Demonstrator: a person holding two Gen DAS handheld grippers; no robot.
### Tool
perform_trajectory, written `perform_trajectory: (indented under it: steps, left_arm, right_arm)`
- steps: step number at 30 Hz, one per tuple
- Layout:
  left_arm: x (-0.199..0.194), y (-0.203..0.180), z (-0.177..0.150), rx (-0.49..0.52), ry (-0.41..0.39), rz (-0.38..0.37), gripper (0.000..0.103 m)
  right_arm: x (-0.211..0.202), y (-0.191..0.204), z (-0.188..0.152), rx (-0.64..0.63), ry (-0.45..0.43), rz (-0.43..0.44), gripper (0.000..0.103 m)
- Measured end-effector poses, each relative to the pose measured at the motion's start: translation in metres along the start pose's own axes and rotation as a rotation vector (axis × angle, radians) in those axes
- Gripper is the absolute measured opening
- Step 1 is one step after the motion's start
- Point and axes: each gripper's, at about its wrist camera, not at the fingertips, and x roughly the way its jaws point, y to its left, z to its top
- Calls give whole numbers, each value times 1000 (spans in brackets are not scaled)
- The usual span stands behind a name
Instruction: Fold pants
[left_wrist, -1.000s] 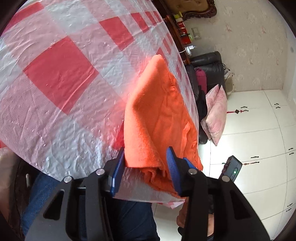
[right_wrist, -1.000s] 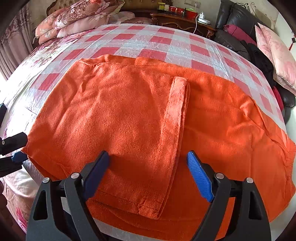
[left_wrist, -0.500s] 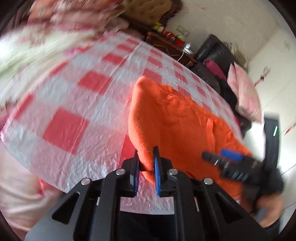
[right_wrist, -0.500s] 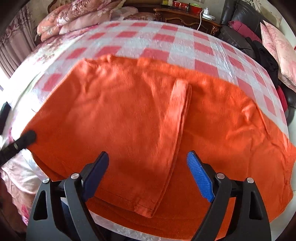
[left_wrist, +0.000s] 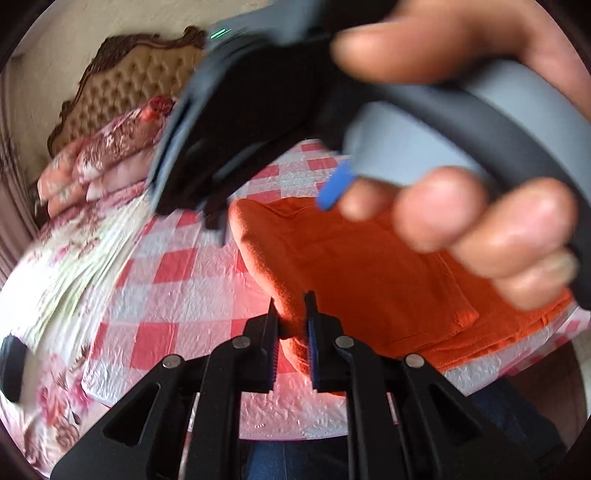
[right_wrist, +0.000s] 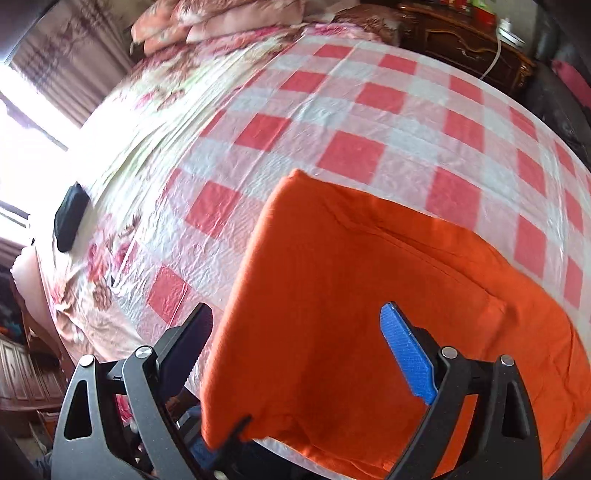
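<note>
orange terry-cloth pants (left_wrist: 373, 280) lie partly folded on the red-and-white checked plastic sheet (left_wrist: 177, 288) over the bed, near the edge closest to us, one flap lifted at the left end. our left gripper (left_wrist: 292, 332) has its jaws nearly together, pinching that raised cloth edge. in the right wrist view the same flap hangs up in front of the lens. our right gripper (right_wrist: 295, 339) has just been opening; jaws spread wide, pads either side of the cloth below but pressing on nothing. the person's right hand (left_wrist: 480, 229) and its tool fill the upper part of the left view, blurred.

we judge the step as carrying the lifted end over onto the rest of the pants. to do it well: keep the left pinch firm, get a second hold with the right on the matching corner before travelling, keep the edge taut and level, land it flush with the far edge, release only once flat.
</note>
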Motion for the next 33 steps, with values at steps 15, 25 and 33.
perform_trajectory:
  steps: [15, 25, 33]
  left_arm:
    - [-38, -127, 40, 342, -269, -174, 11]
    - [-5, -278, -17, 678, -324, -197, 20]
    - [17, -290, -35, 745, -299, -91, 49]
  right_arm:
    - [-69, -139, -49, 256, -151, 128, 13]
    - [-59, -306, -166, 550, -177, 196, 14]
    - [-48, -312, -181, 504, -241, 256, 56]
